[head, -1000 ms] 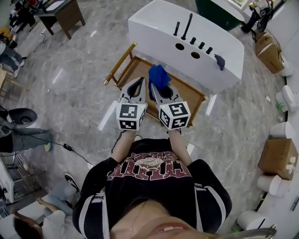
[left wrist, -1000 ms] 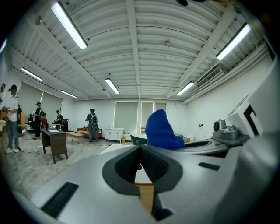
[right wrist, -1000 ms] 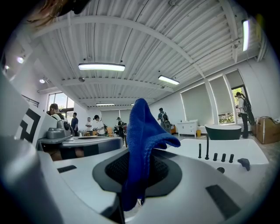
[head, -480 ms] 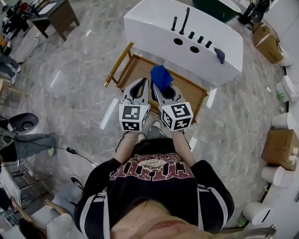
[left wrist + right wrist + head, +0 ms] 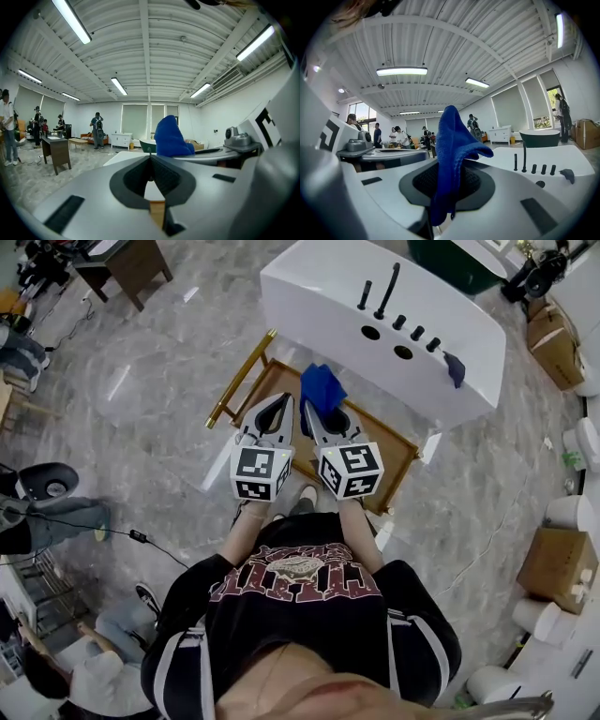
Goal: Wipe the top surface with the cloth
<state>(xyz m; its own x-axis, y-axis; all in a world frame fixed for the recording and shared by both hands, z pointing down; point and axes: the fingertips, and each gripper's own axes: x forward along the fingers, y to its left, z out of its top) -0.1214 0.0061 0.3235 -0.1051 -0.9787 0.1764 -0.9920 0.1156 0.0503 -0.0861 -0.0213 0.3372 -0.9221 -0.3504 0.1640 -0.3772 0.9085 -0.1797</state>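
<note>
My left tongs (image 5: 281,401) are shut on themselves with nothing between them, tips meeting in a neat seam in the left gripper view (image 5: 150,158), held just beside the right pair above the low brown wooden bench with the brass-coloured frame (image 5: 271,381). My right tongs (image 5: 315,409) are clamped on the bright blue terry cloth (image 5: 321,388), which stands up out of the jaws and flops over at its top (image 5: 452,136). It is a light, limp thing that takes whatever shape it is pushed into. I judge it won't slip from the ribbed pads, but a pinch on one fold leaves most of it loose, so it would wipe better pressed flat under the tips than dragged by a corner. Beyond lies the long white glossy block with black taps and holes (image 5: 323,292), which I take for the top to be wiped; a smaller dark blue rag (image 5: 455,367) lies near its right end.
</note>
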